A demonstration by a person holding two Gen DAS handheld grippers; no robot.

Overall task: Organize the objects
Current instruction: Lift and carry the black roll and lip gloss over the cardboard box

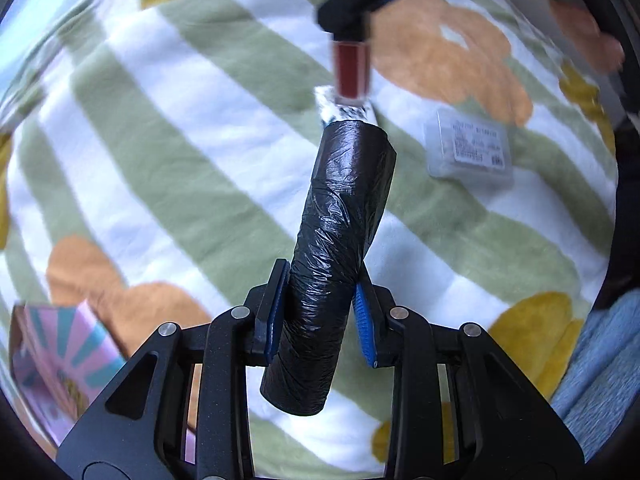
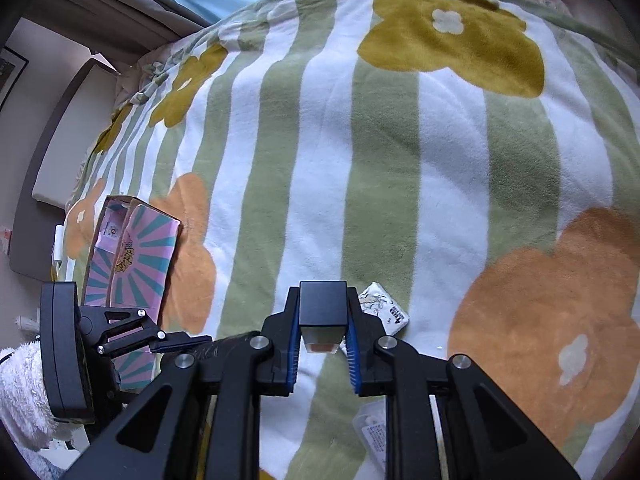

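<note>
My left gripper point(image 1: 320, 312) is shut on a black roll of plastic bags point(image 1: 340, 240), held above the striped flower blanket point(image 1: 168, 152). In the left wrist view, my right gripper point(image 1: 348, 8) hangs at the top and is shut on a lip gloss tube point(image 1: 352, 72) with dark red liquid and a black cap. In the right wrist view my right gripper point(image 2: 323, 320) grips the black cap point(image 2: 323, 304) of that tube. The left gripper point(image 2: 168, 338) shows at the lower left there.
A pink and teal box point(image 2: 132, 256) lies open on the blanket at the left; it also shows in the left wrist view point(image 1: 60, 360). A clear plastic case point(image 1: 470, 148) and a small white packet point(image 2: 384, 308) lie on the blanket. A wall and ledge stand far left.
</note>
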